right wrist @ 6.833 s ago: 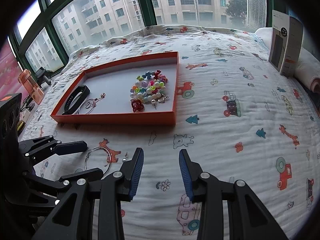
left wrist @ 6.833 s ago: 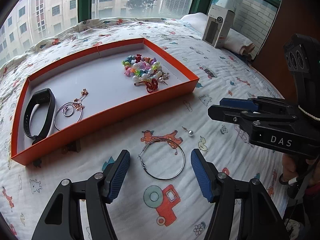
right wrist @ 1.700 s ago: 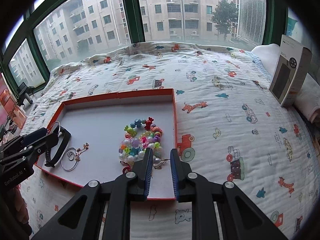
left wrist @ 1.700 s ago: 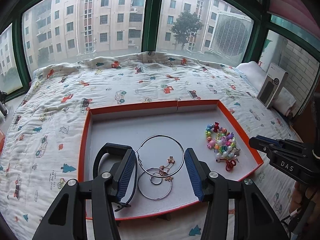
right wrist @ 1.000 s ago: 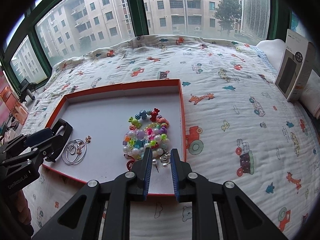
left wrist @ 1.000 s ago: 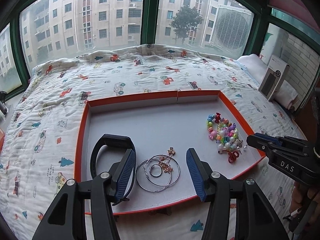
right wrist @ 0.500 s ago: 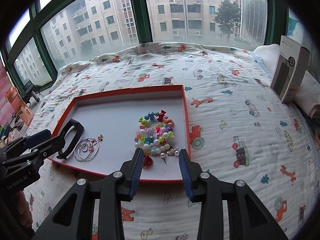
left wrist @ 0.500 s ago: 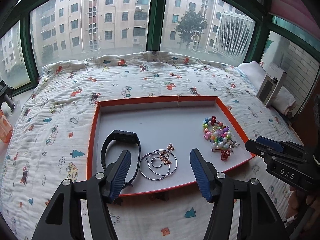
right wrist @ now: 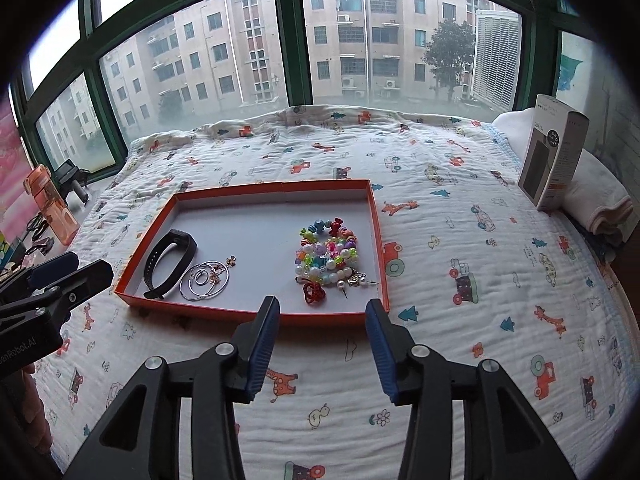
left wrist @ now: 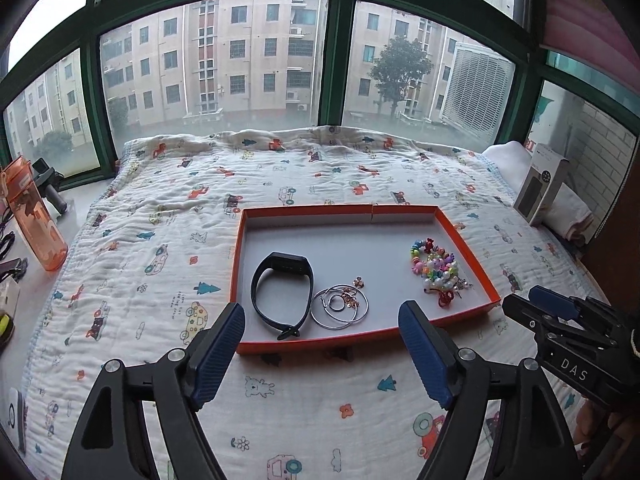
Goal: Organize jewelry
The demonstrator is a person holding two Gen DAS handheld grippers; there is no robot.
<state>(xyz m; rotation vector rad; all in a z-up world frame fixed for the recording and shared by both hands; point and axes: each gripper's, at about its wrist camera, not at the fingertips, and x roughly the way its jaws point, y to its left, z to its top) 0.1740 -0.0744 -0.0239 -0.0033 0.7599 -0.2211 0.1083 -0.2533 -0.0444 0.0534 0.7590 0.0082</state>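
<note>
While the left gripper (left wrist: 322,338) hangs over the bed (left wrist: 160,220) just short of the orange tray (left wrist: 362,210), its 2 blue pads stand wide apart with nothing between them, the jaws having just been opening. Seen from the left wrist, the tray lies flat on the cartoon-print quilt and holds all the jewelry. A black wristband (left wrist: 282,292) lies toward the tray's left part, curled in a loop. Just beside it on the right lie the silver hoop earrings (left wrist: 340,308), overlapping one another, with a small rose-gold piece (left wrist: 357,283) touching their upper edge. Well apart, near the tray's right wall, sits a heap of coloured beads (left wrist: 434,270) with a red ornament (left wrist: 445,299) at its near end. At the right edge the right gripper (left wrist: 536,308) reaches toward the tray's near right corner. An orange bottle (left wrist: 38,220) stands on the sill at far left, and a grey box (left wrist: 540,184) leans by the folded towels at far right.

From the right wrist view, the right gripper (right wrist: 320,328) hovers over the quilt at the tray's (right wrist: 280,190) near wall, its jaws moderately parted and empty, having just been opening. Beyond them lie the beads (right wrist: 328,254), a pearl stud earring (right wrist: 341,287) at their near edge, the hoops (right wrist: 204,280) and the wristband (right wrist: 170,262). The left gripper (right wrist: 74,272) shows at the left edge.
</note>
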